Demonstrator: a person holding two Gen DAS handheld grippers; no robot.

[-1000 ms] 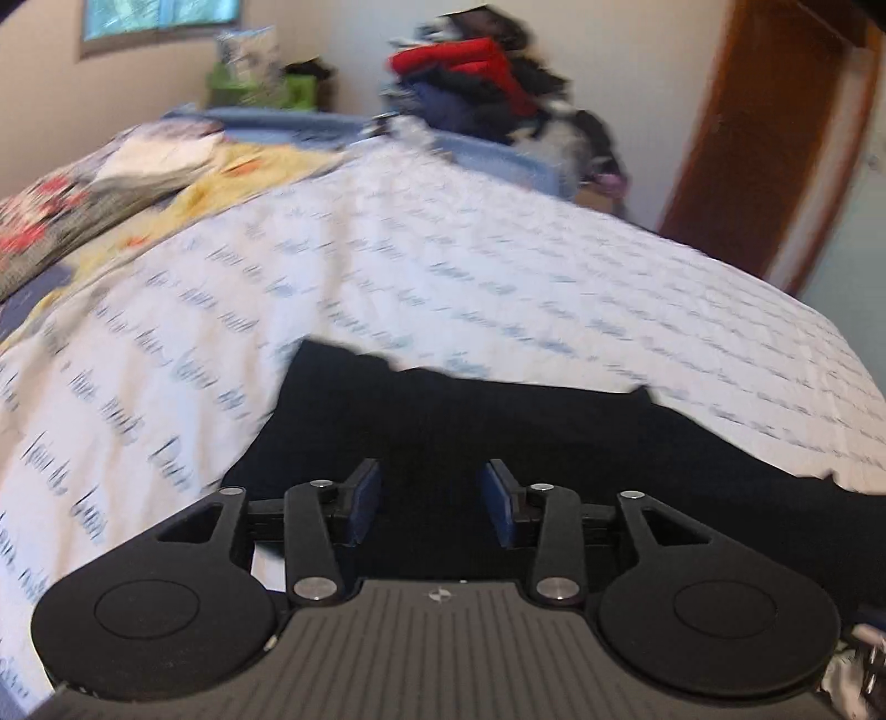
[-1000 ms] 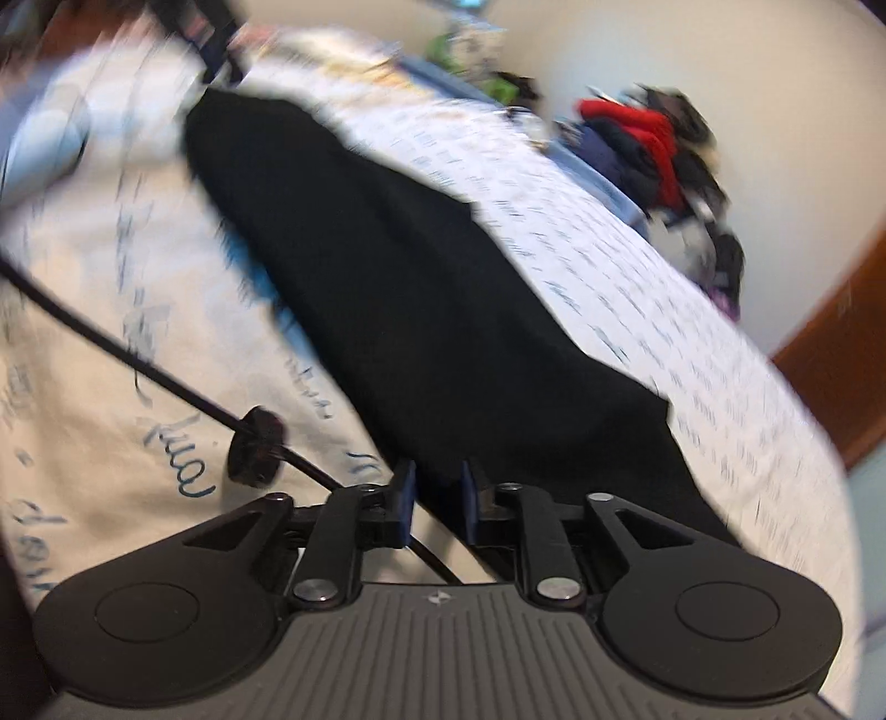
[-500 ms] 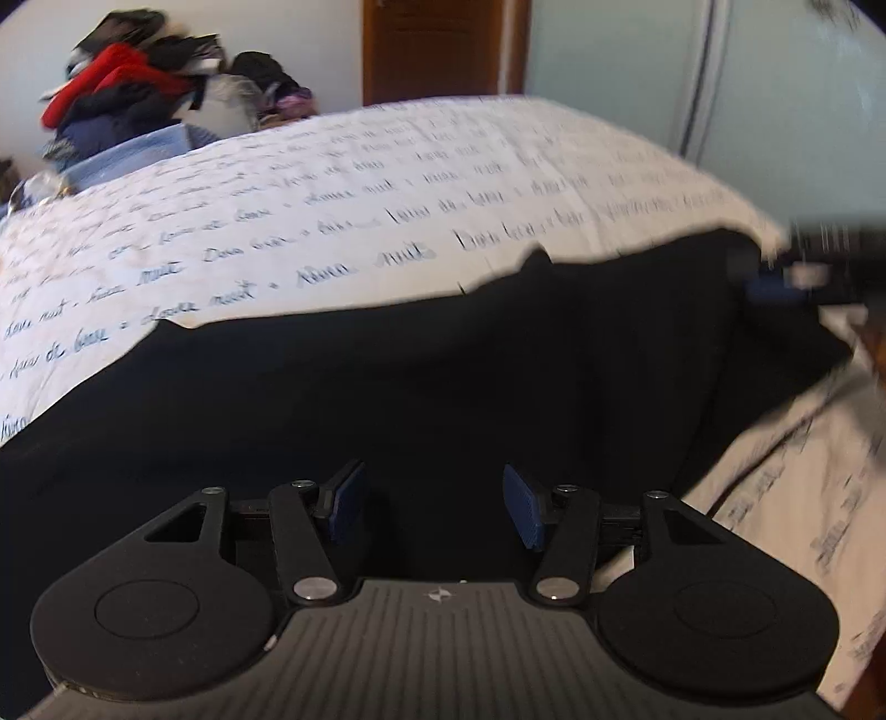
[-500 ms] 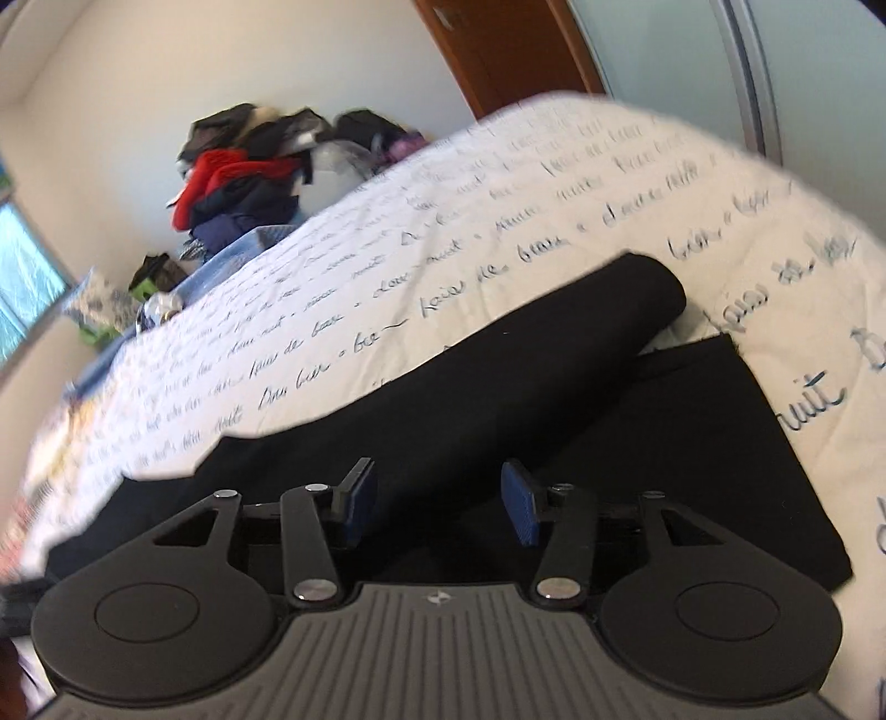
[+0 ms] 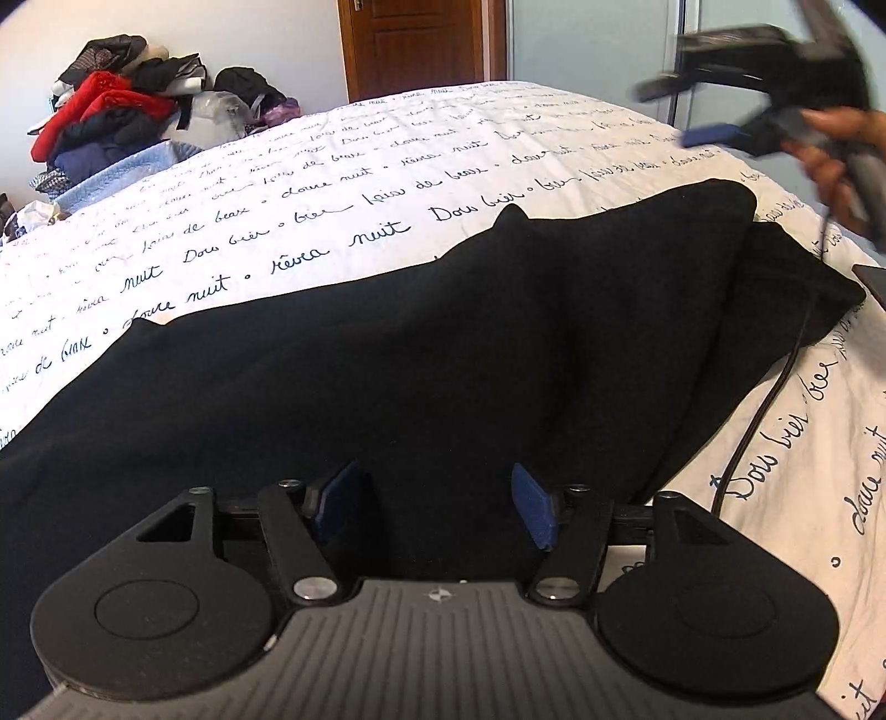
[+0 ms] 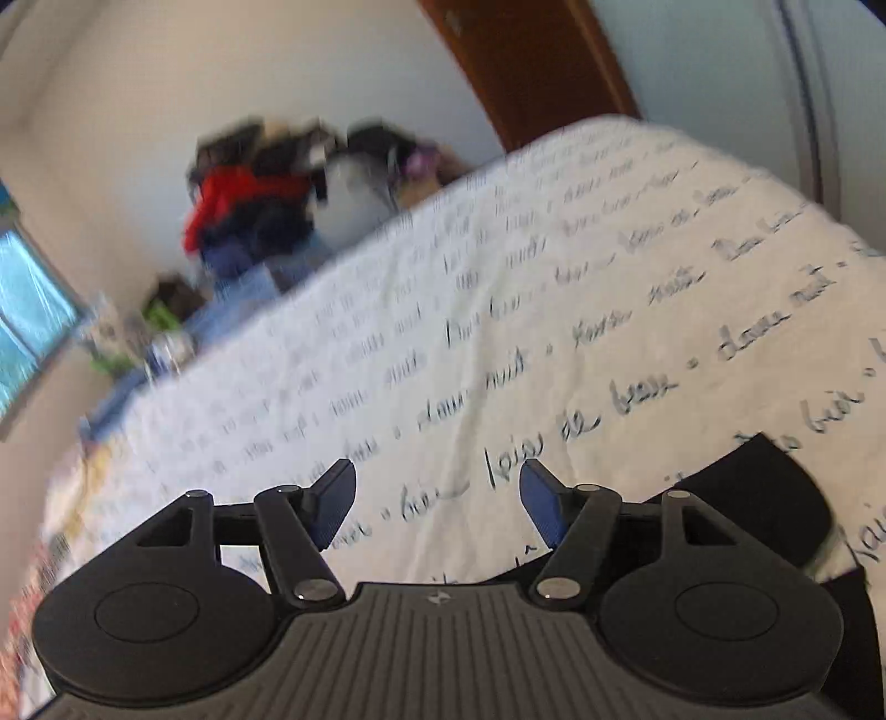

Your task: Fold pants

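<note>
Script-printed bedspread, black pants spread flat, left tongs and right tongs just opening, empty

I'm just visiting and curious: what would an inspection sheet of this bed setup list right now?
Surface: bedspread, white with handwritten script print.
Job's things: black pants lying flat, one end doubled over itself.
Clutter: clothes pile beyond the bed.
Grippers: left gripper open over the pants, jaws just widened, nothing between; right gripper open above the bedspread, jaws just widened, empty.
Cables: black cable trailing across the bedspread beside the pants.
Surroundings: wooden door, pale walls, window.
</note>
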